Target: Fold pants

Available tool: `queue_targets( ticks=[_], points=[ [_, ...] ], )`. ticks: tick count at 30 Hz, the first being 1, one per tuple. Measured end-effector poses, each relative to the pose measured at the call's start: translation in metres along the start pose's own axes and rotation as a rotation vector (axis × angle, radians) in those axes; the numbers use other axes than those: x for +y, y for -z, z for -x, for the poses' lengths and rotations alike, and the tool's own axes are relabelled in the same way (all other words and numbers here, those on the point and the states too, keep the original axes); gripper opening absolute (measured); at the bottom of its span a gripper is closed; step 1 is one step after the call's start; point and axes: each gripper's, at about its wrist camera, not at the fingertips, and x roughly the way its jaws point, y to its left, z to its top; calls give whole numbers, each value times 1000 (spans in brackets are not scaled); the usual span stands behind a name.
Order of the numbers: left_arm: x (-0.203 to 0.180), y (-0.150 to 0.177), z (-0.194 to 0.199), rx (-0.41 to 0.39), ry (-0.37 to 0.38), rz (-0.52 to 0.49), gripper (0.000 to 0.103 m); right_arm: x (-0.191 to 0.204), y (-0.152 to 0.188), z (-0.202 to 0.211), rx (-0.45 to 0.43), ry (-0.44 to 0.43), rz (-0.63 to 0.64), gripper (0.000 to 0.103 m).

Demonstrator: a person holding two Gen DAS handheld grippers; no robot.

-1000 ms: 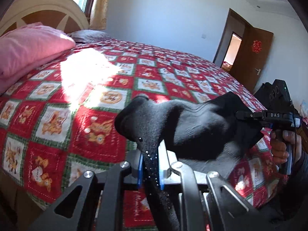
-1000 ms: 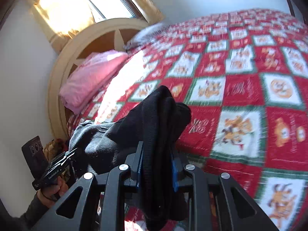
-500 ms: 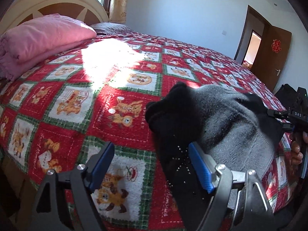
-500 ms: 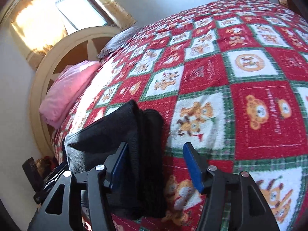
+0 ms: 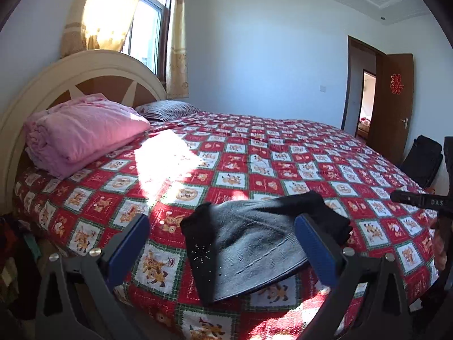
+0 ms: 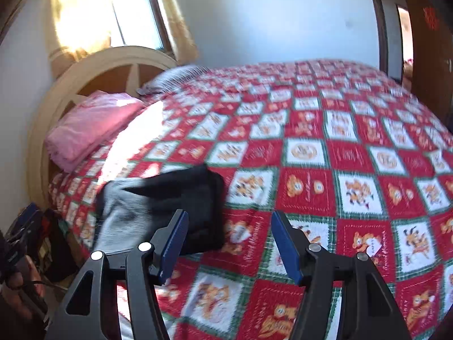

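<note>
We have let go of the folded pants, which lie near the bed's edge, our left tool opening wide and empty, the right tool parted and empty, so next likely comes smoothing or another fold.

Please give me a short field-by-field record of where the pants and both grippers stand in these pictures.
pants: black and grey pants, folded into a bundle, lying on the bed near its edge
surface: red checked bedspread
left gripper: left gripper opening, pads clear of the pants
right gripper: right gripper open, nothing between the pads
other items: pink blanket by the headboard
</note>
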Motion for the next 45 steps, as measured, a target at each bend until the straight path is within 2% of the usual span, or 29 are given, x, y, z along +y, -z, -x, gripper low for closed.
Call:
queue_targets(
  ticks=[2, 5, 10, 45],
  points=[
    [-5, -4, 9, -18, -16, 1, 103, 18, 2, 23, -33, -26, 29, 66],
    [-6, -10, 21, -34, 18, 18, 103, 48, 6, 49, -64, -45, 88, 67],
    [-11, -14, 25, -5, 10, -17, 103, 76, 14, 71, -109, -2, 176, 67],
    [-12, -8, 17, 35, 7, -43, 103, 78, 17, 63, -98, -15, 167, 68]
  ],
)
